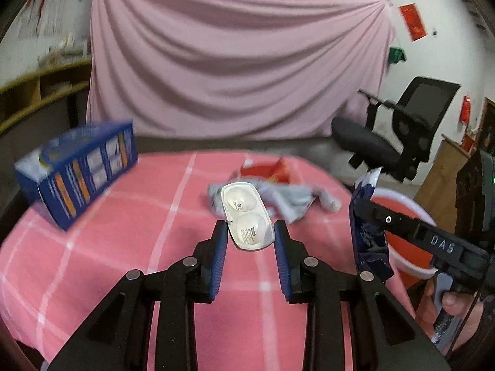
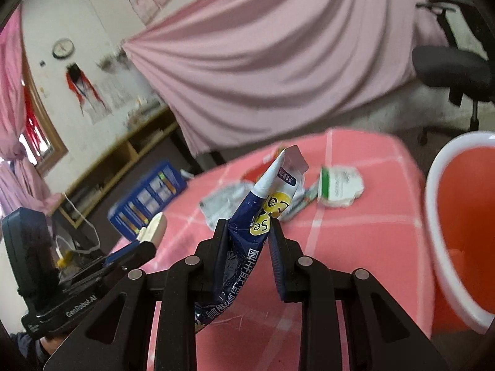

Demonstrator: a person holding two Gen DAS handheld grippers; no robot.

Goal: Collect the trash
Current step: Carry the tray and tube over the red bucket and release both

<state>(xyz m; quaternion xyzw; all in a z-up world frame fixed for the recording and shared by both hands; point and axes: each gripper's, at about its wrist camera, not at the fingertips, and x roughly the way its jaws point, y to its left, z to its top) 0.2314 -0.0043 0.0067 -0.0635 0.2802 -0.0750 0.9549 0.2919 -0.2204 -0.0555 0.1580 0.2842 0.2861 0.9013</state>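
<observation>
Pink checkered desk point(image 1: 123, 247) here, pink sheet point(image 1: 235, 61) hung behind it. Far left we've got a blue box point(image 1: 77, 173). Our left gripper point(image 1: 249, 259) has its fingers pinched on a white plastic blister tray point(image 1: 247, 216), lifted over a grey wrapper point(image 1: 294, 198). Right gripper point(image 2: 247, 247) is clamped on a blue snack wrapper point(image 2: 256, 213), just beside the red bin point(image 2: 464, 225) at the desk's right edge.

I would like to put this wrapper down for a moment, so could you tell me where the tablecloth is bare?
The near half of the tablecloth is bare, from the blue box on the left across to the red bin on the right. Farther back it is crowded: a grey wrapper, red packaging and a white-green carton lie close together.
</observation>
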